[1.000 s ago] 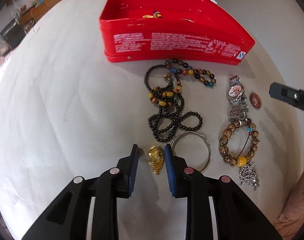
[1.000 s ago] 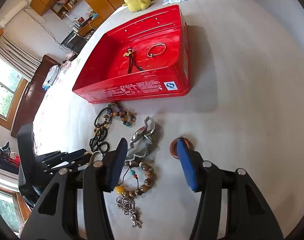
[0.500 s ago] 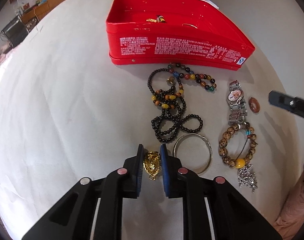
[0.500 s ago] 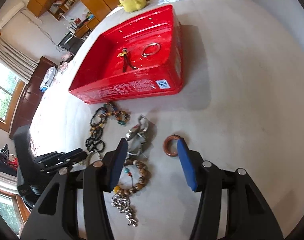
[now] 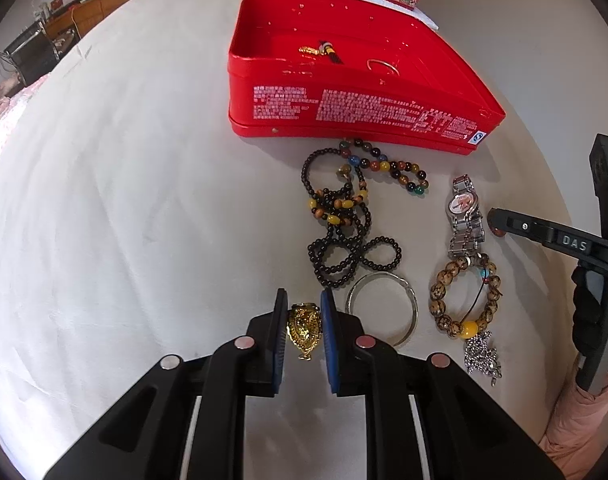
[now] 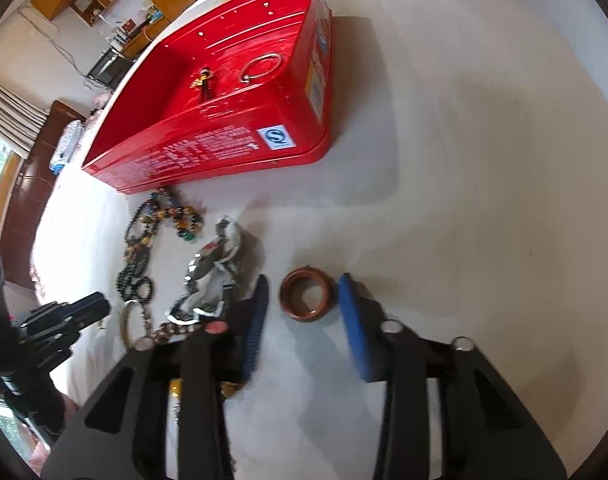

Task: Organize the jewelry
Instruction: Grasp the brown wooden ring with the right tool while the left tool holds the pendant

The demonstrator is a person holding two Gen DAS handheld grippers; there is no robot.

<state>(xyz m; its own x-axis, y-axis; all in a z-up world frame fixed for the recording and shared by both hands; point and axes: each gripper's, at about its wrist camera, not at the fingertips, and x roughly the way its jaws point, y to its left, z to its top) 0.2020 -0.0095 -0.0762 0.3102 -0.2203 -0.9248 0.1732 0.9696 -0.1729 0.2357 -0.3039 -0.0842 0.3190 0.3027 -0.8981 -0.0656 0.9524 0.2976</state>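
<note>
Left gripper (image 5: 302, 330) clamps gold pendant (image 5: 303, 329) across its sides: small, hard, likely slippery. Right gripper (image 6: 302, 312) closing around rigid brown ring (image 6: 308, 294), not yet touching.

Red tin (image 5: 356, 108) with white print, gold pendant (image 5: 304, 330), brown ring (image 6: 308, 294), blue-padded black claws.
</note>
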